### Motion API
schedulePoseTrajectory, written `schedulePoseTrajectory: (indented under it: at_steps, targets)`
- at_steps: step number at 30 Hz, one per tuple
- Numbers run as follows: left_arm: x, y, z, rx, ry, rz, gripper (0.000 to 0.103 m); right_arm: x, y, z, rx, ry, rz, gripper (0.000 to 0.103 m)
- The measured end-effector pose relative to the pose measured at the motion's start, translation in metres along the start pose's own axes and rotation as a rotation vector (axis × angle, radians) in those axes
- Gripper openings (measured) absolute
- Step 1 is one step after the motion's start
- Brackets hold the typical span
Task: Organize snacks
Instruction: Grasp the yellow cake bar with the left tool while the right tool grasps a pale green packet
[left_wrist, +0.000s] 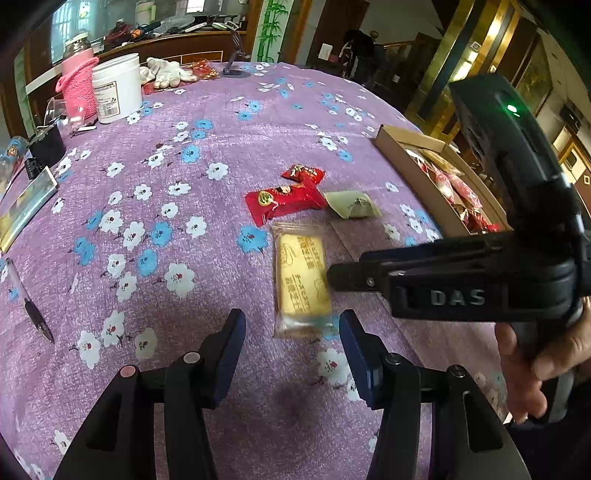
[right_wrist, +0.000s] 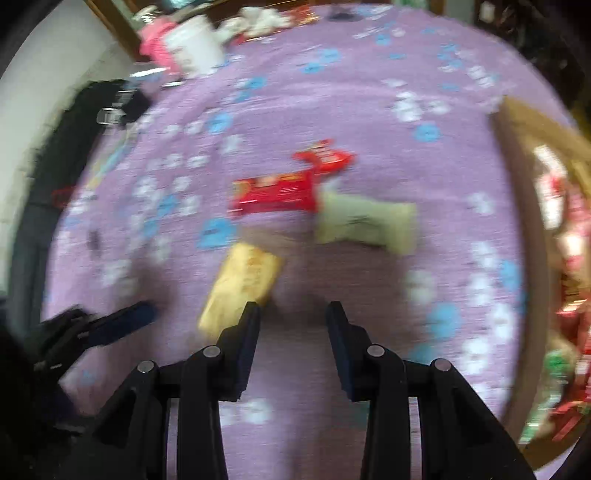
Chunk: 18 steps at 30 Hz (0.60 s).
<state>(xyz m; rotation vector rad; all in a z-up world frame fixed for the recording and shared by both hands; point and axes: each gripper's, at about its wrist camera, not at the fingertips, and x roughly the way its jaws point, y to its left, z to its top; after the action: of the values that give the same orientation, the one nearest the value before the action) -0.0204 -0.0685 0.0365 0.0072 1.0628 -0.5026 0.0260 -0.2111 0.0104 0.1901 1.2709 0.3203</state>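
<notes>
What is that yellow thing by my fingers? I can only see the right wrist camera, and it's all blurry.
Observer: A yellow snack in a clear wrapper with writing on it, lying flat on the purple tablecloth.
Operator: What's the white lump far away?
Observer: White gloves, lying next to a white tub.
Operator: Did the other gripper grab anything?
Observer: No. The left gripper is open. The snack's near end shows between its fingers, but it isn't pinched.
</notes>
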Motion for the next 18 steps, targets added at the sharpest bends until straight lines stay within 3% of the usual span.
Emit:
schedulePoseTrajectory:
  at_steps: [4, 11, 14, 18]
  targets:
    - [0.007, -0.005, 0.008, 0.009, 0.010, -0.007, 0.055, -0.016, -0.023, -0.002, 0.053, -0.034, -0.052, 0.036]
    - [0.040, -0.031, 0.024, 0.117, 0.072, 0.068, 0.055, -0.044, -0.060, -0.012, 0.144, -0.089, -0.019, 0.036]
    - [0.051, -0.038, 0.026, 0.159, 0.071, 0.140, 0.042, -0.053, -0.069, -0.012, 0.128, -0.096, -0.001, 0.036]
    - [0.051, -0.037, 0.024, 0.119, 0.044, 0.162, 0.036, -0.064, -0.074, -0.004, 0.047, -0.104, 0.013, 0.036]
